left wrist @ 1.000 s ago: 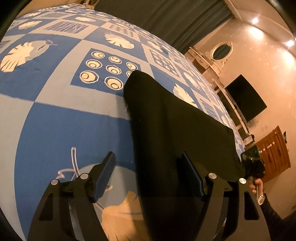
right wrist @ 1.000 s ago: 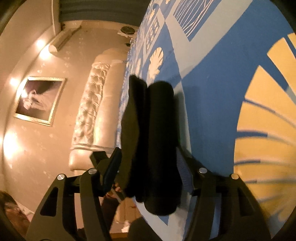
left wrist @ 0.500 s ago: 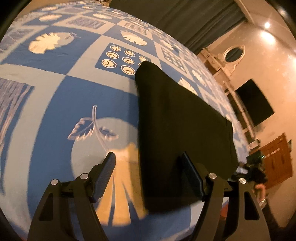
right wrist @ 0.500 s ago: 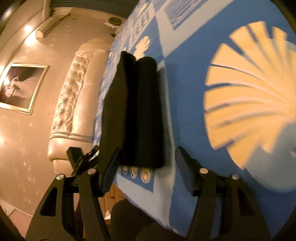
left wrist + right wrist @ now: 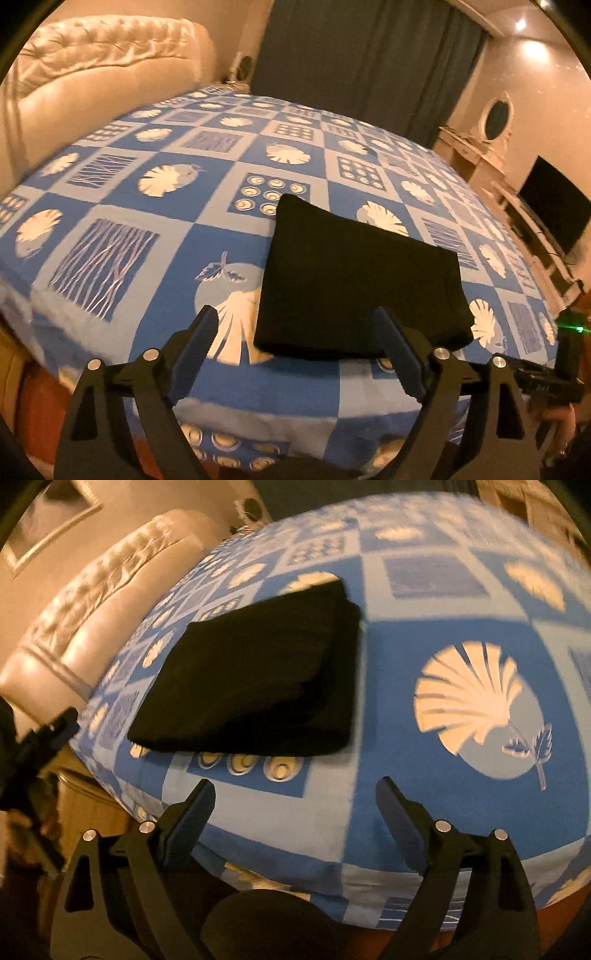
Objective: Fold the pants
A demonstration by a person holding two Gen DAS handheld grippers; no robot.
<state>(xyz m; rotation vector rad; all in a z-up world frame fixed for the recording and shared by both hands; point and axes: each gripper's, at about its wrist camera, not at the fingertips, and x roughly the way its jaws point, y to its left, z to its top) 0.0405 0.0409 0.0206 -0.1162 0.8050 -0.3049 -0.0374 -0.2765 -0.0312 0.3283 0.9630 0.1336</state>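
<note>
My left tongs [image 5: 295, 347] stand wide apart with nothing between the pads; their jaws have just been opening further, and the black pants [image 5: 354, 280] lie just ahead of the tips, no longer reaching in between them as they did a second ago. My right tongs [image 5: 295, 812] are likewise spread and empty, also having just been opening; earlier the thick folded edge sat right between their pads, and now the pants [image 5: 258, 672] lie ahead and to the left of the tips, clear of them.

Beyond the tips, the pants rest as a compact, squared-off bundle on the blue patterned bedspread [image 5: 147, 192], near the front edge of the bed. Further out I see the tufted headboard [image 5: 92, 66] and dark curtain [image 5: 362, 62].

Compared with the earlier pictures, both views have pulled back and up: more of the bed shows, and the whole bundle is in sight. I judge the fold is finished and released.
</note>
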